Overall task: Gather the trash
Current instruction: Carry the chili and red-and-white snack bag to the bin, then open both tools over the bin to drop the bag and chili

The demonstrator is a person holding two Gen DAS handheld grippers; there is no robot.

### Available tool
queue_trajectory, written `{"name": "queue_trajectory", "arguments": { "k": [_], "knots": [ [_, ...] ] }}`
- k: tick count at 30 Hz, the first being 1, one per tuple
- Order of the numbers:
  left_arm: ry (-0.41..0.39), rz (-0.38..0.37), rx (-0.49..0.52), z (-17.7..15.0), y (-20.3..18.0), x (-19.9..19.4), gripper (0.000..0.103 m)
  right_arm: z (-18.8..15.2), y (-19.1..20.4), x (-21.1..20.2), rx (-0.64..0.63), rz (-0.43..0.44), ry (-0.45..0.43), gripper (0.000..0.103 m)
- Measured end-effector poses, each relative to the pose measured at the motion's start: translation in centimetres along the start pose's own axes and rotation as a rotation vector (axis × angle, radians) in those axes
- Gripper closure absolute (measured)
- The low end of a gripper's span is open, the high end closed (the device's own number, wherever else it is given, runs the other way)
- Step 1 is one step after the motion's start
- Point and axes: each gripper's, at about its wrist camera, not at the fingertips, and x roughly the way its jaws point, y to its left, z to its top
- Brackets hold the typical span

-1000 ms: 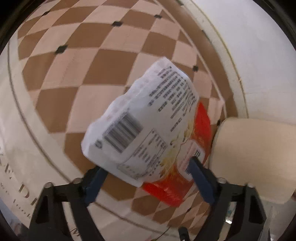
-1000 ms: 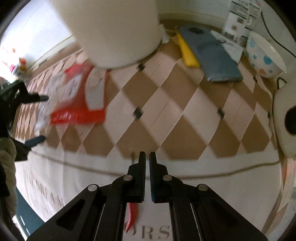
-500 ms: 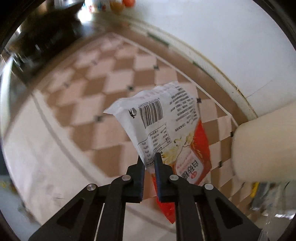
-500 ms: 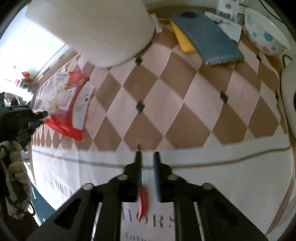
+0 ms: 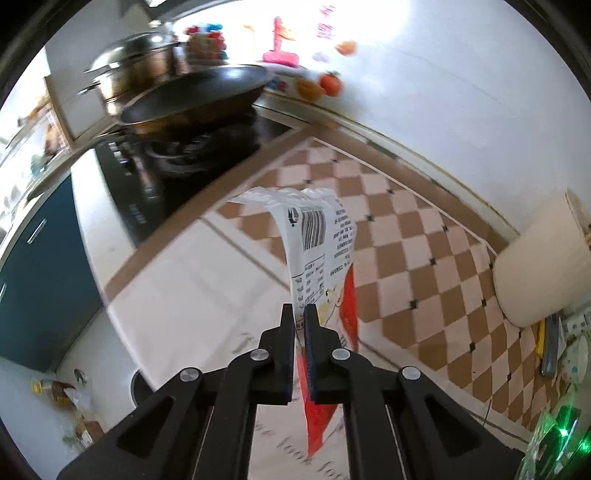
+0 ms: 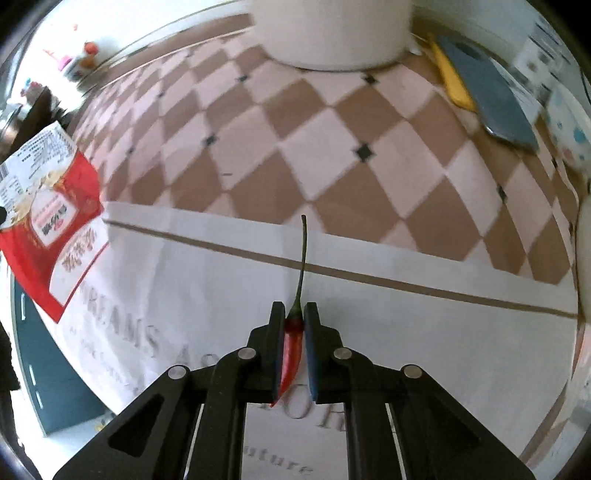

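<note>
A white and red snack wrapper (image 5: 321, 240) hangs in the air above the counter, pinched at its lower part by my left gripper (image 5: 300, 310), which is shut on it. The right wrist view shows the same wrapper (image 6: 48, 206) raised at the far left. A red chili pepper (image 6: 293, 339) with a long green stem lies between the fingers of my right gripper (image 6: 294, 308), stem pointing forward. The right jaws are closing and both pads touch the pepper, low over the white lettered part of the mat.
A brown and white checkered mat (image 6: 295, 147) covers the counter. A white cylindrical container (image 6: 332, 33) stands at the back, with a blue-grey flat case (image 6: 491, 99), a yellow item (image 6: 450, 77) and a dotted bowl (image 6: 569, 129) to its right. A pan (image 5: 195, 96) sits on the black stove.
My left gripper shut on the wrapper and lifted it off the mat, swinging toward the stove. My right gripper parted its jaws and narrowed them around the chili pepper.
</note>
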Motion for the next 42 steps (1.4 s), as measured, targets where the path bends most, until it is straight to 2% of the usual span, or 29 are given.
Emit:
{"name": "queue_trajectory", "arguments": {
  "k": [4, 8, 13, 17, 20, 24, 28, 30, 32, 37, 41, 42],
  "knots": [
    [-0.033, 0.004, -0.057, -0.5, 4.5, -2.4, 0.101, -0.4, 3.9, -1.9, -0.076, 0.035, -0.043, 0.092],
    [-0.073, 0.024, -0.099, -1.9, 10.7, -5.8, 0.101, -0.6, 8.6, -3.9, -0.141, 0.081, -0.077, 0.092],
    [-0.084, 0.071, -0.170, -5.4, 20.1, -9.3, 0.101, -3.3, 17.5, -5.2, -0.231, 0.171, -0.098, 0.092],
    [-0.051, 0.136, -0.250, -9.7, 28.6, -10.2, 0.101, -7.6, 25.9, -5.1, -0.344, 0.248, -0.076, 0.092],
    [0.009, 0.172, -0.304, -13.0, 34.2, -8.5, 0.101, -11.4, 31.5, -3.9, -0.422, 0.276, -0.036, 0.092],
    [0.150, 0.200, -0.390, -18.3, 41.2, -2.4, 0.101, -17.9, 39.1, 0.9, -0.561, 0.279, 0.041, 0.093],
    [0.308, 0.197, -0.494, -24.3, 46.8, 7.1, 0.101, -22.2, 44.3, 7.9, -0.640, 0.250, 0.142, 0.093],
    [0.375, 0.191, -0.533, -26.9, 48.7, 12.4, 0.101, -24.2, 46.5, 12.8, -0.678, 0.226, 0.198, 0.093],
    [0.442, 0.176, -0.572, -29.7, 50.8, 18.2, 0.101, -25.4, 48.3, 17.3, -0.712, 0.205, 0.235, 0.093],
    [0.580, 0.115, -0.673, -35.7, 55.4, 32.4, 0.101, -27.9, 51.7, 31.4, -0.783, 0.156, 0.323, 0.092],
    [0.637, 0.091, -0.701, -38.5, 57.6, 39.9, 0.099, -29.2, 54.3, 40.7, -0.818, 0.135, 0.367, 0.092],
    [0.650, 0.093, -0.708, -39.0, 58.0, 41.2, 0.094, -29.5, 55.1, 43.6, -0.832, 0.130, 0.378, 0.092]
  ]
}}
